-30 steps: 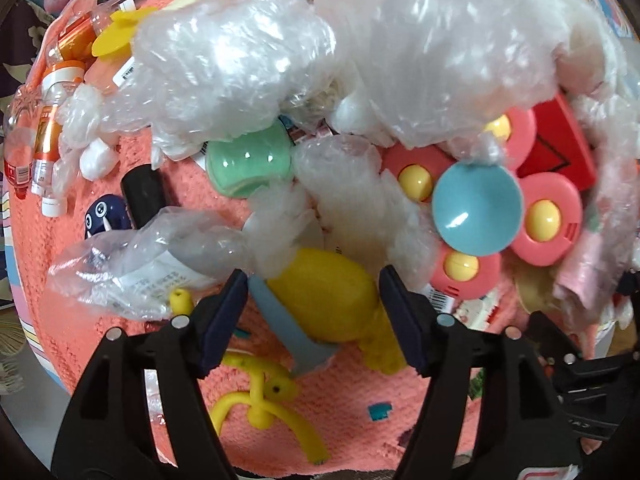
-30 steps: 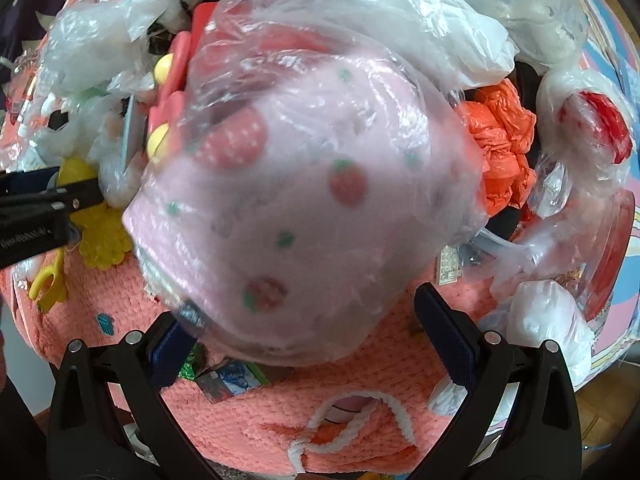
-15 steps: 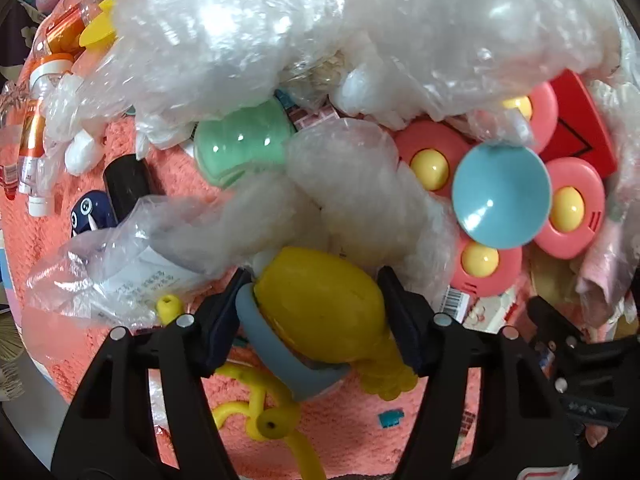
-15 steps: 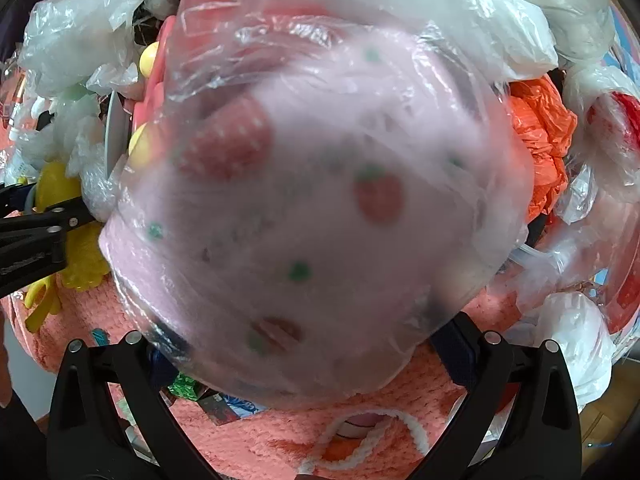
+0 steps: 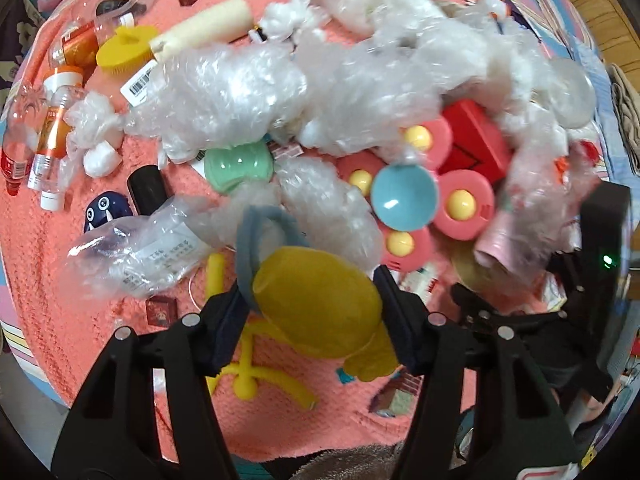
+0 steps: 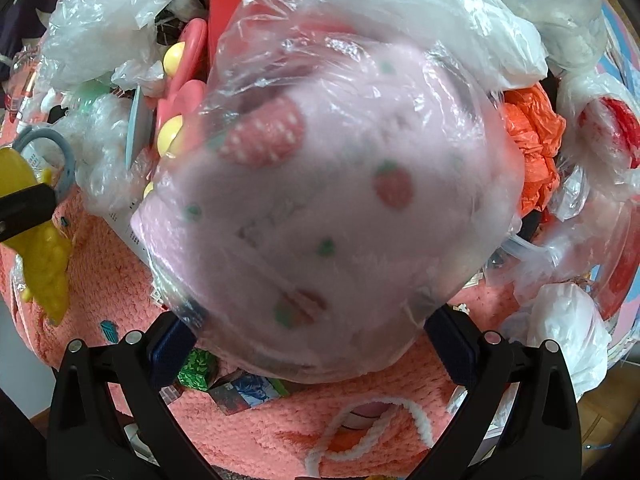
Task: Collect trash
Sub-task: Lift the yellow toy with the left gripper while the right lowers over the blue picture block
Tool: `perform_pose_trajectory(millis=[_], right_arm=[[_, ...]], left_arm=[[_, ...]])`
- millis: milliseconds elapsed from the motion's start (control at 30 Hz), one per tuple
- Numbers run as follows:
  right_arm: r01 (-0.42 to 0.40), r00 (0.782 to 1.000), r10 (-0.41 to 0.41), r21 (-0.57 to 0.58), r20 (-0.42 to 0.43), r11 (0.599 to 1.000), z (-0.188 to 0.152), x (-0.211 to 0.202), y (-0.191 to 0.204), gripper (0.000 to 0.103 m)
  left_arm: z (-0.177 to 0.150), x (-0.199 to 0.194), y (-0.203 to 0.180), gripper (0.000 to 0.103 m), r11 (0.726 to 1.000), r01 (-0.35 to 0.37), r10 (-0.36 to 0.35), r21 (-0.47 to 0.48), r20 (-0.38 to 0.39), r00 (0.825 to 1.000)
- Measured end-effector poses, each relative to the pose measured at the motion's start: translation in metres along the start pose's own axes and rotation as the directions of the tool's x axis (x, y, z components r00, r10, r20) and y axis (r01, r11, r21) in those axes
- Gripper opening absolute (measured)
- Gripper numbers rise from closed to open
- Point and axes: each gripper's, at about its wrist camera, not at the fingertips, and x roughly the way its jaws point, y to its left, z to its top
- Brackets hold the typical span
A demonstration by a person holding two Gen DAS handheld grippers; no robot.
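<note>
Already, both grippers carry something above the coral blanket (image 5: 80, 272). Nearest, the left gripper (image 5: 310, 304) has its jaws pressed against the sides of a yellow toy (image 5: 316, 304) with a grey loop (image 5: 256, 232), lifted just over the blanket. The right gripper (image 6: 310, 330) has its jaws closed against a pink strawberry-print bundle in clear plastic (image 6: 328, 184), held close above the blanket.

Beyond those, in the middle of the blanket, lie crumpled clear plastic bags (image 5: 240, 92), a pink and blue spinner toy (image 5: 404, 200) and a mint roll (image 5: 238, 164). At the blanket's far edge sit small bottles (image 5: 52, 136) and an orange bag (image 6: 532, 152).

Judging by that heap, collection looks barely begun; most wrappings remain.
</note>
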Motion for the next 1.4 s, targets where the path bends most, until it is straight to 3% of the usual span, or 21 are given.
perform_pose_trajectory(millis=[167, 267, 500, 600, 700, 867, 1100, 1400], right_arm=[[-0.016, 1.0, 0.016, 0.017, -0.015, 1.0, -0.005, 0.0, -0.004, 0.099], [-0.028, 1.0, 0.028, 0.028, -0.014, 0.999, -0.009, 0.001, -0.007, 0.099], [-0.018, 1.0, 0.018, 0.006, -0.015, 1.0, -0.007, -0.004, -0.007, 0.099], [-0.066, 0.998, 0.066, 0.013, -0.024, 0.998, -0.023, -0.005, -0.003, 0.099], [-0.046, 0.999, 0.045, -0.015, -0.024, 0.999, -0.035, -0.006, 0.001, 0.099], [-0.091, 0.995, 0.091, 0.001, -0.046, 0.996, -0.05, -0.003, 0.004, 0.098], [-0.107, 0.991, 0.106, -0.015, -0.083, 0.994, -0.075, 0.009, 0.028, 0.073], [-0.088, 0.995, 0.086, -0.043, -0.045, 0.995, -0.065, 0.01, 0.048, 0.068]], left_arm=[[-0.011, -0.018, -0.017, 0.056, 0.999, 0.027, -0.026, 0.029, -0.029, 0.999], [-0.022, -0.016, -0.028, 0.043, 0.999, 0.026, -0.024, 0.043, -0.056, 0.998], [-0.048, -0.003, -0.031, 0.043, 0.998, 0.037, -0.033, 0.047, -0.092, 0.995], [-0.055, -0.001, -0.03, 0.043, 0.998, 0.04, -0.035, 0.052, -0.093, 0.995], [-0.063, -0.002, -0.03, 0.043, 0.998, 0.029, -0.024, 0.056, -0.087, 0.996], [-0.071, 0.006, -0.026, 0.043, 0.998, 0.02, -0.014, 0.06, -0.1, 0.995], [-0.103, 0.026, -0.021, 0.043, 0.998, 0.0, 0.007, 0.058, -0.132, 0.991], [-0.125, 0.044, -0.037, 0.043, 0.997, -0.035, 0.044, 0.073, -0.133, 0.99]])
